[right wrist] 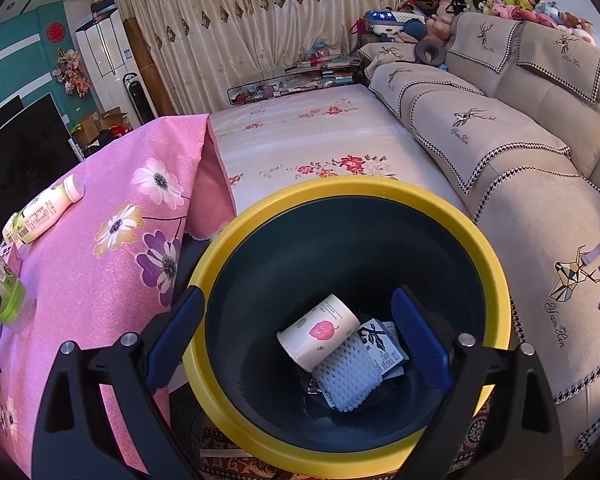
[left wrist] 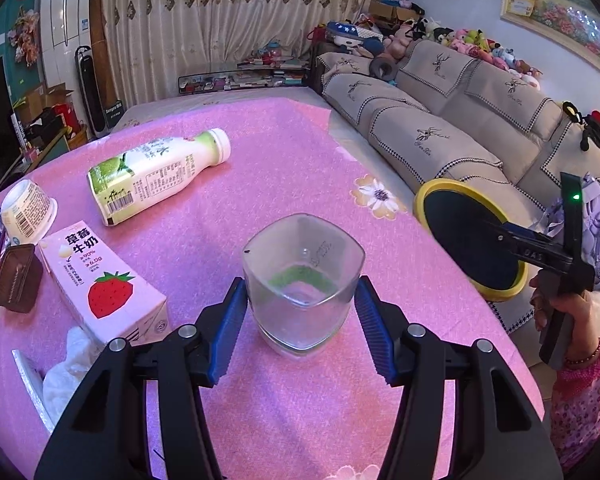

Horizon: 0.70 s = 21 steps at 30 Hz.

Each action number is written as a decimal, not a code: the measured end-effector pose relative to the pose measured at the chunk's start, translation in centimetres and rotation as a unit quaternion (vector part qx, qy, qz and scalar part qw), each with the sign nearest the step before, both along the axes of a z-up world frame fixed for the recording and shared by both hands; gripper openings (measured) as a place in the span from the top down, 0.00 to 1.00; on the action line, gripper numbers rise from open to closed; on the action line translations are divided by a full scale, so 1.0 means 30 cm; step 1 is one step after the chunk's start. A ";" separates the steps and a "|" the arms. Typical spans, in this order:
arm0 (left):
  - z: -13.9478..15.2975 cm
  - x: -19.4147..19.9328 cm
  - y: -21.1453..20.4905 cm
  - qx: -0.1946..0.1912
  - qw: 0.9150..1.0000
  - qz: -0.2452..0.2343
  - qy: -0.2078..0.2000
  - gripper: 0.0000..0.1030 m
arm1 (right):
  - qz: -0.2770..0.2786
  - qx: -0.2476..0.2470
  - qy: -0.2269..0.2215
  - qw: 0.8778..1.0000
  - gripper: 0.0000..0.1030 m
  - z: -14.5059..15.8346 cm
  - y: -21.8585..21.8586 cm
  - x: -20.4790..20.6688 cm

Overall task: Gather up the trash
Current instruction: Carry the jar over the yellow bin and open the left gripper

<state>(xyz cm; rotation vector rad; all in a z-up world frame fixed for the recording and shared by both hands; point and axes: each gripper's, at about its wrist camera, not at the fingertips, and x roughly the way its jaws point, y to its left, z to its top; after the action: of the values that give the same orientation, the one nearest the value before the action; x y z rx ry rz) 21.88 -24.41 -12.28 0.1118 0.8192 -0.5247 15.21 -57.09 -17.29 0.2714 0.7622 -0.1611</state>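
The left gripper tilts downward, its two blue-padded fingers spread on either side of a cup, each pad against or just beside a wall of it; whether they press is hard to tell. The black arms behind the pads splay outward in a wide V. The right gripper also tilts downward, held by the person's right hand, which wraps the black handle, with a beaded bracelet at the wrist and a patterned pink sleeve below. Its jaws stand wide, one blue pad outside a bin rim and the other inside.
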 end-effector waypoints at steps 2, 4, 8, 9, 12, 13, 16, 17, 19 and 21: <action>0.023 -0.014 -0.016 -0.002 1.000 -0.009 -0.009 0.46 | -0.001 0.002 -0.002 1.000 0.13 0.001 -0.007 -0.002; 0.053 -0.028 -0.044 -0.004 1.000 -0.021 -0.016 0.46 | -0.002 0.005 -0.007 1.000 0.13 0.009 -0.015 -0.010; 0.122 -0.054 -0.132 -0.013 0.998 -0.057 -0.028 0.46 | -0.013 0.006 -0.027 1.000 0.13 0.051 -0.043 -0.048; 0.135 -0.057 -0.159 -0.014 0.997 -0.067 -0.030 0.46 | -0.016 0.004 -0.033 0.999 0.13 0.063 -0.053 -0.061; 0.161 -0.060 -0.270 -0.018 0.994 -0.103 -0.031 0.46 | -0.030 -0.006 -0.044 0.999 0.13 0.104 -0.088 -0.108; 0.162 -0.061 -0.316 -0.018 0.993 -0.117 -0.030 0.46 | -0.037 -0.011 -0.047 0.998 0.13 0.116 -0.100 -0.126; 0.150 -0.067 -0.457 -0.018 0.987 -0.155 -0.029 0.46 | -0.052 -0.025 -0.054 0.997 0.13 0.147 -0.137 -0.179; 0.139 -0.066 -0.502 -0.016 0.986 -0.167 -0.026 0.46 | -0.059 -0.029 -0.056 0.996 0.13 0.154 -0.153 -0.201; 0.107 -0.058 -0.603 -0.014 0.982 -0.190 -0.014 0.46 | -0.069 -0.034 -0.058 0.995 0.13 0.163 -0.181 -0.238; 0.070 -0.044 -0.693 -0.009 0.978 -0.207 0.001 0.46 | -0.077 -0.035 -0.056 0.995 0.13 0.165 -0.210 -0.273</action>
<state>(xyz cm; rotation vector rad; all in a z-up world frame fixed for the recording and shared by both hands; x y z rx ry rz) 20.55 -45.19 -10.18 0.2686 0.7945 -0.9244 7.02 -63.39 -12.33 0.2710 0.6233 -0.3160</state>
